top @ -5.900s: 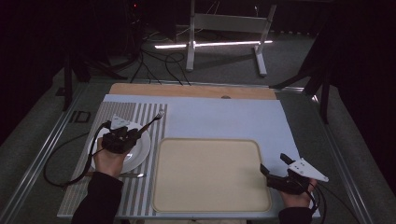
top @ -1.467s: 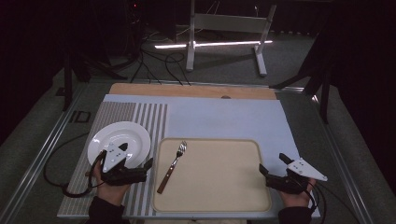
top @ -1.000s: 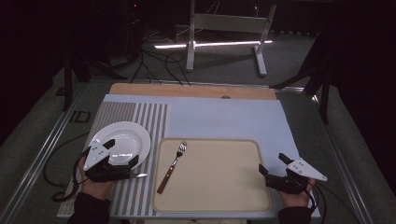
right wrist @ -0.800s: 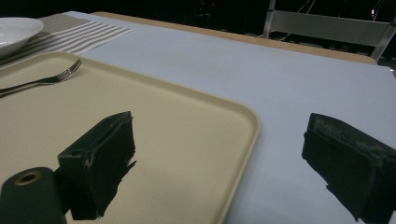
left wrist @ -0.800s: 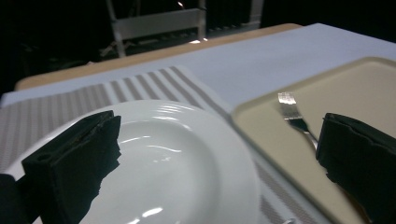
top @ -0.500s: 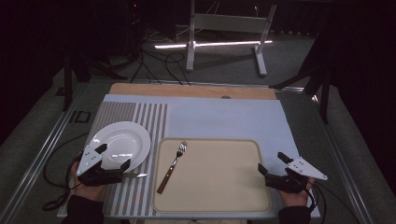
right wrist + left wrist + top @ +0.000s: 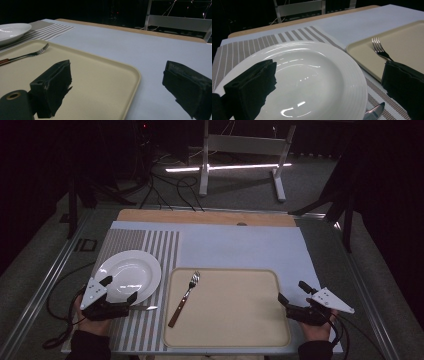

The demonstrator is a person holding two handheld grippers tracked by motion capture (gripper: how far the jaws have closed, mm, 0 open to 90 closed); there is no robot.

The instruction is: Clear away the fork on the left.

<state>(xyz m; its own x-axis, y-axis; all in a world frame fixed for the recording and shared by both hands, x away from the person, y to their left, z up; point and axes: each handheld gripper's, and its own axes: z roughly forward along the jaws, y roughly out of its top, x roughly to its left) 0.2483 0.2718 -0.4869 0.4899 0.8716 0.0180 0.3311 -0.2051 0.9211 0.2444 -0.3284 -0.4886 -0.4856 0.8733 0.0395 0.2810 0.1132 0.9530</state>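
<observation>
White glazed ceramic plate (image 7: 129, 276), round, shallow, with a ribbed rim; sits flat on the striped placemat (image 7: 150, 245), just left of the beige tray (image 7: 230, 325), which serves as the landmark for this entry. Judged rigid, moderately heavy, glossy and therefore slippery, and breakable if dropped or knocked; best hold is judged to be the near rim, pinched across its edge, since the centre offers nothing to grip. Steel fork (image 7: 184, 297) with a brown handle lies diagonally on the tray's left portion, tines toward the far edge; judged light, stiff, thin and low-lying, best taken at the handle where it is thickest. Knife (image 7: 144, 308), only its blade tip visible, lies on the placemat between plate and tray, near the tray's front left corner. Left gripper (image 7: 117, 304) hovers at the plate's near rim, left of the tray, its fingers (image 7: 249, 85) spread wide and holding nothing. Right gripper (image 7: 292, 301) rests on the pale blue surface (image 7: 240, 245) just off the tray's right edge, fingers (image 7: 53, 87) likewise spread apart and empty.
</observation>
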